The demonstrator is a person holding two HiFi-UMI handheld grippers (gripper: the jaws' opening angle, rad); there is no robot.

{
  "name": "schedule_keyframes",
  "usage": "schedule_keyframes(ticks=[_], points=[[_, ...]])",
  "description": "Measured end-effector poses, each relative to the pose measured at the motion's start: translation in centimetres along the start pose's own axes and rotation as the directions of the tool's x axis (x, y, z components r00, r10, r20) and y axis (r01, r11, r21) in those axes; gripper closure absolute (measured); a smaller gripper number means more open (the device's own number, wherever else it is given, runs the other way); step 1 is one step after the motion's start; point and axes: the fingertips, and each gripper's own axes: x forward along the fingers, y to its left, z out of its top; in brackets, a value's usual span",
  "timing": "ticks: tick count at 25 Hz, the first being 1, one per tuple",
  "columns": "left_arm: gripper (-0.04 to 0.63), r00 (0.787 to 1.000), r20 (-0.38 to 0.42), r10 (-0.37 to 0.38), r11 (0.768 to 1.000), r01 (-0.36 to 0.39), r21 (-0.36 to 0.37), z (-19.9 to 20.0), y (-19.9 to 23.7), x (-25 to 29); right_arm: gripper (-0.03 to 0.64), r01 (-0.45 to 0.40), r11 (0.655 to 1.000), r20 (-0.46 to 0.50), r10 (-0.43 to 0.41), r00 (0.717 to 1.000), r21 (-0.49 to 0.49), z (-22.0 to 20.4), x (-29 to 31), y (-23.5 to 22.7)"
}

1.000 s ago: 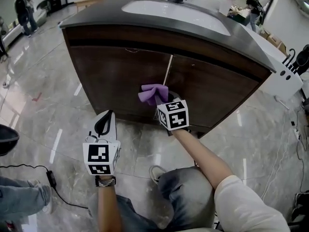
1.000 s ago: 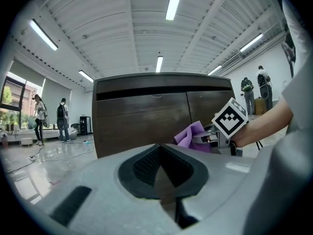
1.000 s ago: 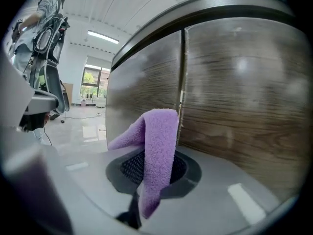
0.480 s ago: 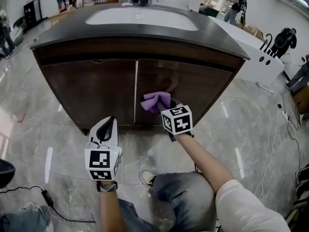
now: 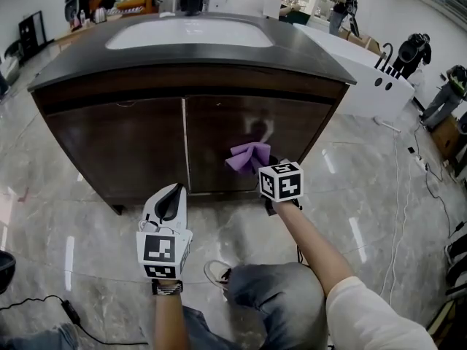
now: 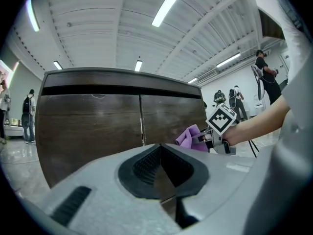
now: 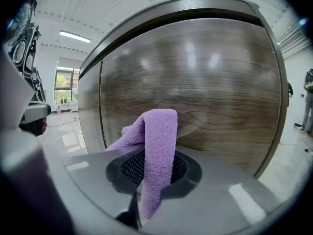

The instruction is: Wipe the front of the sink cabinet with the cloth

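— Right tool (image 7: pixel 149 173)?
— Clamped on the purple cloth (image 7: pixel 157 146). Grips one fold low down, with the rest standing up and flopping over the jaws toward the wood.
— And where against the sink cabinet (image 5: pixel 182 82)?
— At the lower half of the right door (image 5: pixel 295 126), well to the right of the seam between the two doors. Looks pressed to the panel, though hard to confirm actual contact.
— Left tool (image 6: pixel 161 173)?
— Pressed together, gripping nothing. Hangs apart from the cabinet, low over the marble floor (image 5: pixel 80 217), pointing toward the left door (image 5: pixel 117 144).
— Above all that?
— Dark counter (image 5: pixel 306 53) capping both doors, with a white sink basin (image 5: pixel 190 33) set into the middle of it.
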Motion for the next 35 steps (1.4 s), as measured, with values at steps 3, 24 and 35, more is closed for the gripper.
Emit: schedule_keyframes(ticks=[3, 24, 35], points=[[0.594, 1.0, 0.01, -0.002, 1.0, 0.002, -0.006, 0.2, 0.0, -0.1, 0.563, 0.022, 1.0, 0.002, -0.022, 1.0, 0.019, -0.1, -0.7, -1.6], [0.594, 0.999, 0.013, -0.044, 0.998, 0.044, -0.047, -1.4, -1.1, 2.0, 0.566, 0.445, 0.867, -0.049, -0.446, 0.894, 0.224, -6.6, -8.3, -18.6], [0.594, 0.998, 0.016, -0.063, 0.997, 0.064, -0.047, -1.9, -2.3, 2.5, 0.568, 0.58, 0.793, -0.1, -0.572, 0.814, 0.187, -11.8, -11.2, -20.3]])
